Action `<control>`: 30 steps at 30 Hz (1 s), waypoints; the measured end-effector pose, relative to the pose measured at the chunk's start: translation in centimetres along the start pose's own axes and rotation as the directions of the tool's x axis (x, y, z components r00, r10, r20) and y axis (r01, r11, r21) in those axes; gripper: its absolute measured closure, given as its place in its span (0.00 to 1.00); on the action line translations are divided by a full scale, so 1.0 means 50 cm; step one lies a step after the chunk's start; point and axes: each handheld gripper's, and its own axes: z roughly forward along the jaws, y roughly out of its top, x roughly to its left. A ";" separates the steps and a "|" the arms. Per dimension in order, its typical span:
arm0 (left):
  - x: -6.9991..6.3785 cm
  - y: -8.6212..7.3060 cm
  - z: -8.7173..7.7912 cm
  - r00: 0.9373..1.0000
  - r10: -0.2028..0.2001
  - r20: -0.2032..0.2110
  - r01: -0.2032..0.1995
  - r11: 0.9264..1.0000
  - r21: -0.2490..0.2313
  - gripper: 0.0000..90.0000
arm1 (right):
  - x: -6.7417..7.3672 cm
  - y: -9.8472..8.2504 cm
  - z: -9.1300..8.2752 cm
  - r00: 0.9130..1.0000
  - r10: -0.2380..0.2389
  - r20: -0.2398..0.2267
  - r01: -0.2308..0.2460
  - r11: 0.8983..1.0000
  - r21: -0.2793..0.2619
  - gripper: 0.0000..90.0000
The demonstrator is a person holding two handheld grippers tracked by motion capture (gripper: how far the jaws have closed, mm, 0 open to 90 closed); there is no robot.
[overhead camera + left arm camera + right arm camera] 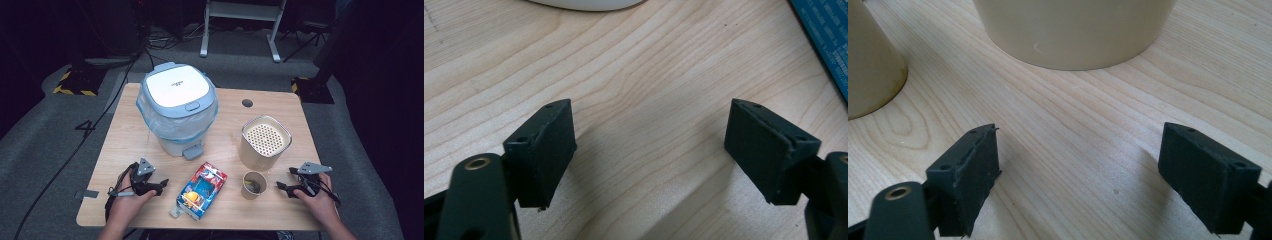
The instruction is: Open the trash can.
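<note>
My left gripper (150, 176) rests low over the front left of the wooden table (125, 145), held in a hand. Its jaws stand wide apart with bare wood between them, so the left gripper (651, 112) is open. A colourful drink carton (200, 191) lies flat just to its right, and its blue edge (824, 35) shows close by. My right gripper (286, 179) sits at the front right, also open (1080, 132) over bare wood. A small paper cup (254, 185) stands left of it, seen as the cup (868, 65). A beige canister (1073, 30) is right ahead.
A white pedal bin (177, 107) with a shut lid and a plastic liner stands at the back middle; its base (584, 4) lies ahead of the left gripper. The beige canister (265, 142) has a perforated top. Grey carpet, cables and a stand surround the table.
</note>
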 end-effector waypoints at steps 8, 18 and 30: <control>0.004 0.001 -0.002 1.000 -0.024 -0.015 0.024 1.000 -0.005 0.37 | 0.000 0.000 0.000 1.000 -0.001 0.001 0.001 1.000 0.002 0.18; 0.005 0.047 -0.052 0.999 0.006 0.044 -0.005 1.000 -0.018 0.52 | -0.004 0.004 0.004 1.000 -0.010 -0.011 0.010 1.000 0.000 0.19; 0.007 0.126 -0.133 0.992 0.062 0.106 -0.049 0.991 -0.122 0.54 | -0.004 0.005 0.004 1.000 -0.010 -0.009 0.010 1.000 0.001 0.19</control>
